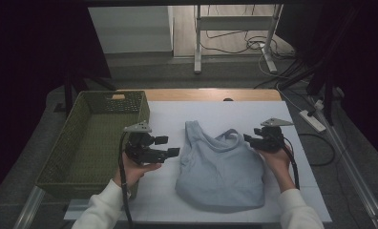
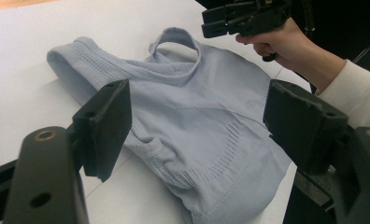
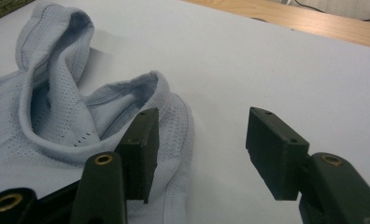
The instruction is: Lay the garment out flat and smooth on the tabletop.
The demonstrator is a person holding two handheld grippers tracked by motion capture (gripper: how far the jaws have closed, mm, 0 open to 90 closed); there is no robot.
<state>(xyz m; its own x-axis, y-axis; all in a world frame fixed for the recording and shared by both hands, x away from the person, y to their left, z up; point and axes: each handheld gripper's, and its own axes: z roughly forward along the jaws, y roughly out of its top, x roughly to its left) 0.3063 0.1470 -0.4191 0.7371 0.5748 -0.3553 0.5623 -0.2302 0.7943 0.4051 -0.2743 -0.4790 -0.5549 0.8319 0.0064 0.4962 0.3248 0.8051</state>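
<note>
the pale blue knitted sleeveless top [image 1: 220,164] lies crumpled at the centre of the white table [image 1: 301,200], right of the green woven basket [image 1: 89,138]. it looks light, soft and limp, so it would sag; the firmer ribbed strap [image 3: 174,121] seems the best hold. left gripper [image 1: 167,146] and right gripper [image 1: 247,139] both gape, holding nothing.

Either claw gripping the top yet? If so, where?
Nothing held. Left claw stands open beside the light blue tank top; right claw is open at its strap edge, pads not pressing it.
</note>
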